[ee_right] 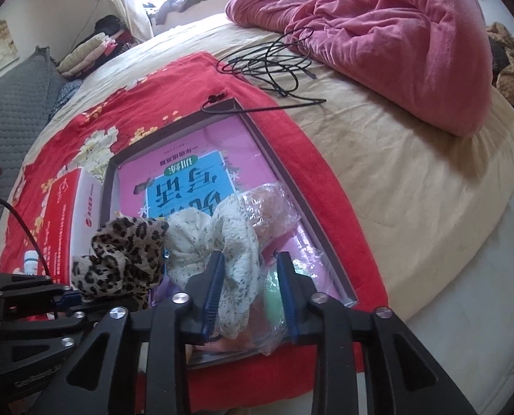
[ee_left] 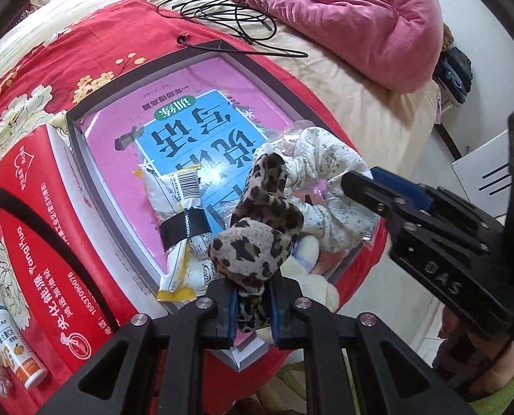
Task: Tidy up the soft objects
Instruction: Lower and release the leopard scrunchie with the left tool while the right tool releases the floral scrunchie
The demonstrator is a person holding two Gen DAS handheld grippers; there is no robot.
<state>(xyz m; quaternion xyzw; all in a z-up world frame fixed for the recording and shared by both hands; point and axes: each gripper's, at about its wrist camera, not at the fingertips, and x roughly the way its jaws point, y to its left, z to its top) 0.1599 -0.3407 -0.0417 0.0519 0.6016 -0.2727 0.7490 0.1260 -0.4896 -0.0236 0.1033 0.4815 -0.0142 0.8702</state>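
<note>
Two scrunchies (ee_left: 257,221) (ee_right: 222,238) over half-hidden, hard-to-identify bagged items (ee_right: 274,207).

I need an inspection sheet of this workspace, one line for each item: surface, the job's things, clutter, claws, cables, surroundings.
Surface: red floral cloth spread on a beige bed; a shallow grey-rimmed tray lies on it, with a pink book cover inside.
Job's things: leopard scrunchie and white floral scrunchie, both over the tray.
Clutter: red carton, white bottle, taped white packet, clear plastic bag.
Claws: left claw shut on the leopard scrunchie; right claw open, the floral scrunchie lies loose between its jaws.
Cables: black cable coiled on the bed beyond the tray.
Surroundings: pink quilt, folded clothes.
</note>
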